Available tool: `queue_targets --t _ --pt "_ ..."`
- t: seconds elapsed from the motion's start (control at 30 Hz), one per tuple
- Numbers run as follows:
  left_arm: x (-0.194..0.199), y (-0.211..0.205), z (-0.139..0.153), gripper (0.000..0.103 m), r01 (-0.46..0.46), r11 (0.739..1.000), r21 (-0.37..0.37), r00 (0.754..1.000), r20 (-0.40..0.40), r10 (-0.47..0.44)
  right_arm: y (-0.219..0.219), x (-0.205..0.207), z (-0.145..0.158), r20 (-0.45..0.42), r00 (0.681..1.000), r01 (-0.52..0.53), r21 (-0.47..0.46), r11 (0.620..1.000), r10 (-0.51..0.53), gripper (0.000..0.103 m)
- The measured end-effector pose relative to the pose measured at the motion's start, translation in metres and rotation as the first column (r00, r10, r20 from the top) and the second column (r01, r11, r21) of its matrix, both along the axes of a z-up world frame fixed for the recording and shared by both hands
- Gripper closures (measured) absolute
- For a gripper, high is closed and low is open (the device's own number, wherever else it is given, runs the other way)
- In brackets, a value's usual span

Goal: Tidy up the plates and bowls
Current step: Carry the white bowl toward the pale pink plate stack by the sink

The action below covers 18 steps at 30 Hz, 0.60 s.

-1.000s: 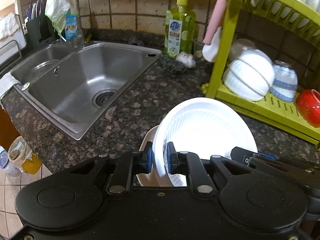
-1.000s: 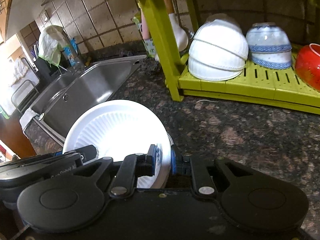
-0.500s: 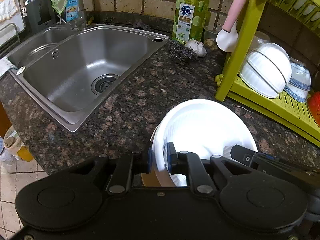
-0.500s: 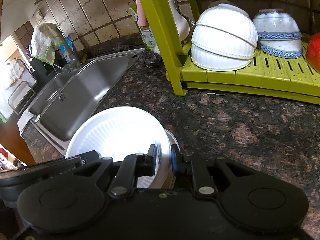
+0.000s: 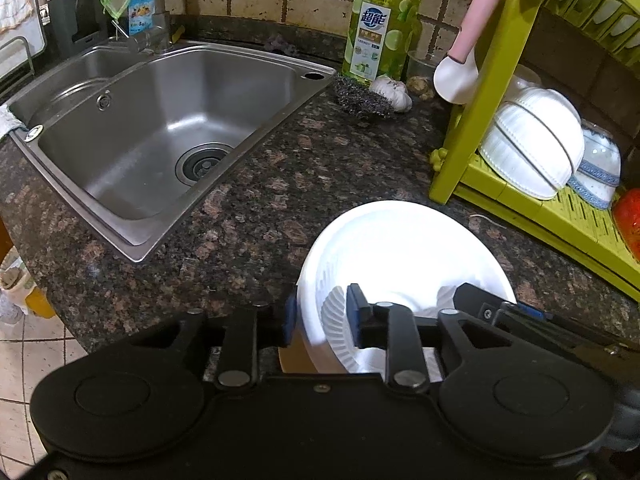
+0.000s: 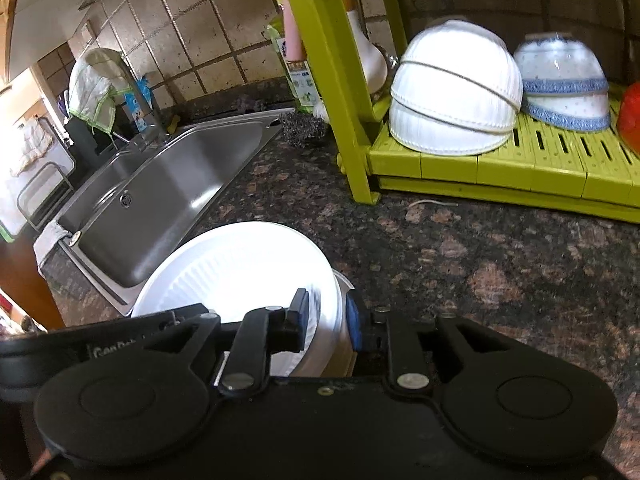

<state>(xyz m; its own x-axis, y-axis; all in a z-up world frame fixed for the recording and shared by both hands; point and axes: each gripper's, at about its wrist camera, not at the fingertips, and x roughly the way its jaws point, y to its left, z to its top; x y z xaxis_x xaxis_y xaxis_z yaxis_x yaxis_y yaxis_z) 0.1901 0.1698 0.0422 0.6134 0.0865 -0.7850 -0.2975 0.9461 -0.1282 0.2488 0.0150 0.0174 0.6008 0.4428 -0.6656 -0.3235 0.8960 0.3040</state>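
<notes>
The white plate [image 5: 400, 248] was held tilted above the near edge of the granite counter [image 5: 256, 200], gripped from both sides. The left gripper [image 5: 322, 316] was clamped on its left rim, one blue-padded finger inside the dish and one outside. The right gripper [image 6: 326, 316] was clamped the same way on the right rim of the plate [image 6: 240, 264]. A second white rim showed just behind it in the right wrist view, possibly another plate. To the left lay the steel sink [image 5: 168, 120]. At the far right stood the green dish rack [image 6: 500, 160], holding upturned white bowls [image 6: 452, 88], blue-patterned bowls [image 6: 560, 80] and, at its right edge, something red [image 5: 628, 216].
</notes>
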Motion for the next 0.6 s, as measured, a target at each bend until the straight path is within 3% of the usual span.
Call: queue_targets --t 0.1,0.2,0.47,0.6 --pt "-0.002 0.001 0.002 0.058 -0.005 1.0 -0.008 1.0 0.018 0.005 -0.001 0.001 0.0 -0.008 1.0 0.006 0.012 1.0 -0.006 0.066" --pt "-0.003 0.002 0.003 0.058 -0.011 1.0 -0.012 1.0 0.022 0.011 -0.004 0.002 0.0 -0.021 1.0 0.02 0.028 0.999 -0.019 0.059" --pt "-0.005 0.001 0.006 0.056 -0.027 1.0 0.003 0.999 0.041 0.026 -0.01 -0.002 0.003 0.006 0.999 0.042 0.042 0.998 -0.042 0.05" --pt "-0.011 0.0 0.013 0.046 -0.03 1.0 0.005 0.996 0.079 0.029 -0.012 -0.008 0.007 0.039 0.998 0.045 0.037 0.998 -0.047 0.047"
